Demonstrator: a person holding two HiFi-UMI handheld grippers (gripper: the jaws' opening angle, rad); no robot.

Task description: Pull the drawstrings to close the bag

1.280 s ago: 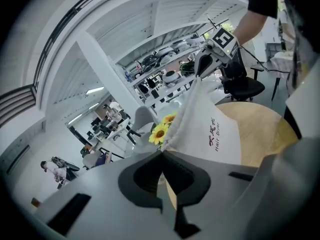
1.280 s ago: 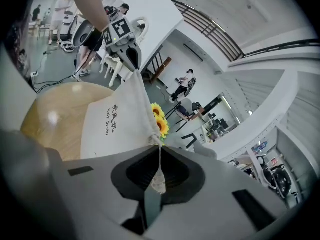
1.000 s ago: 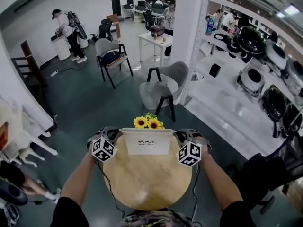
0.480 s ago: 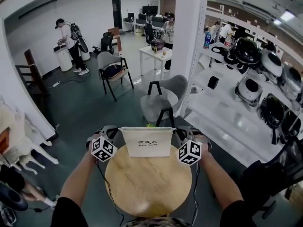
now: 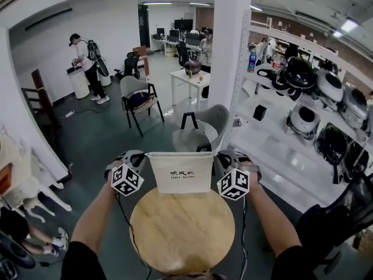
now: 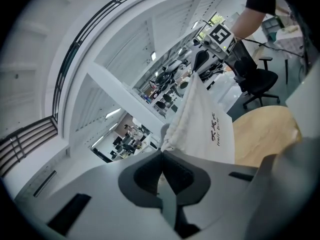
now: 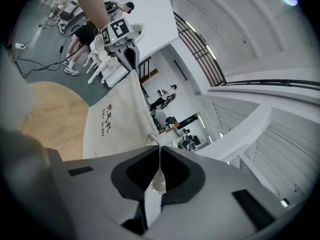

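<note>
A white cloth bag [image 5: 180, 171] with dark print hangs stretched between my two grippers, above the far edge of the round wooden table [image 5: 182, 232]. My left gripper [image 5: 142, 157] is shut on the drawstring at the bag's left top corner, my right gripper [image 5: 217, 157] on the one at the right corner. In the left gripper view the jaws [image 6: 161, 154] pinch the gathered cord end, and the bag [image 6: 207, 129] runs off toward the right gripper [image 6: 202, 60]. In the right gripper view the cord passes between the shut jaws [image 7: 159, 150]; the bag [image 7: 117, 124] reaches to the left gripper [image 7: 128, 54].
A grey chair [image 5: 201, 130] stands just beyond the table, beside a white pillar [image 5: 228, 51]. Shelves with helmets [image 5: 303, 98] fill the right side. Another chair [image 5: 139, 98] and a standing person [image 5: 87, 54] are farther back left.
Both grippers have risen together and lifted the bag off the table. The yellow flowers seen behind the bag a second ago are out of sight.
</note>
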